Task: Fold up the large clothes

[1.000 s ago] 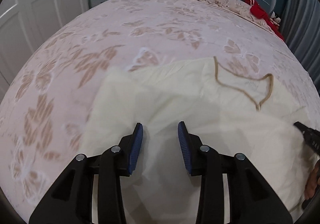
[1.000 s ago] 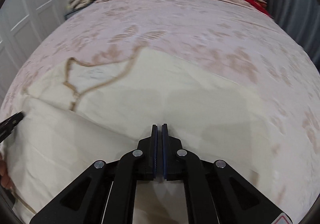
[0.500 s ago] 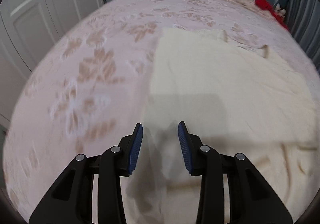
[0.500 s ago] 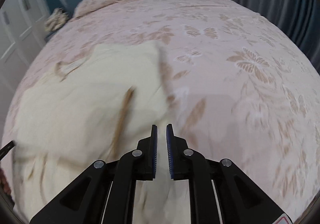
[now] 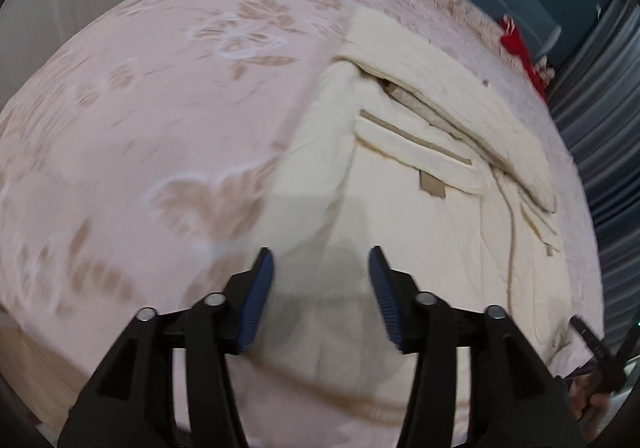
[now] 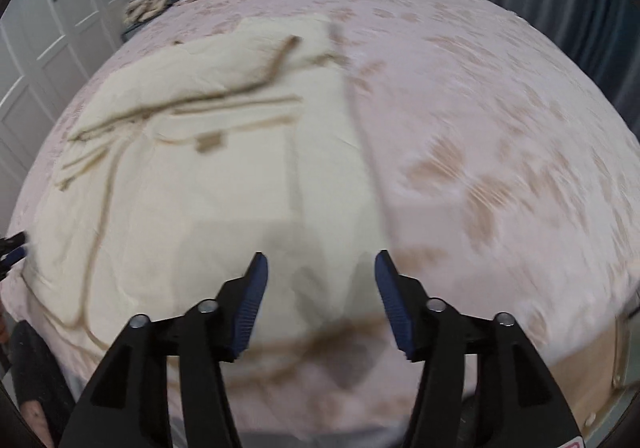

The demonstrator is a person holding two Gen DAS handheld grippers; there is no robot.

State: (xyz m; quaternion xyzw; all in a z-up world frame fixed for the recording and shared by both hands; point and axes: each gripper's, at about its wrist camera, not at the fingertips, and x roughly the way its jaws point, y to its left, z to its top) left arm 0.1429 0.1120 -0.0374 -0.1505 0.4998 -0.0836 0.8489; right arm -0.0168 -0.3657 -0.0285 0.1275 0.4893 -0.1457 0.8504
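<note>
Our left gripper [image 5: 321,280] and right gripper [image 6: 319,280] both gape empty over the cream garment [image 6: 224,175] spread on the bed [image 6: 480,95]. Probably light, limp cotton; we'd pinch hem corners.

We see soft, even indoor light with no glare. Motion blur smears the bedspread [image 6: 480,151] in both views (worst on the right wrist's). Fisheye bulge bends the edges, corners go black, and gripper shadows darken the cream garment [image 5: 400,228].
</note>
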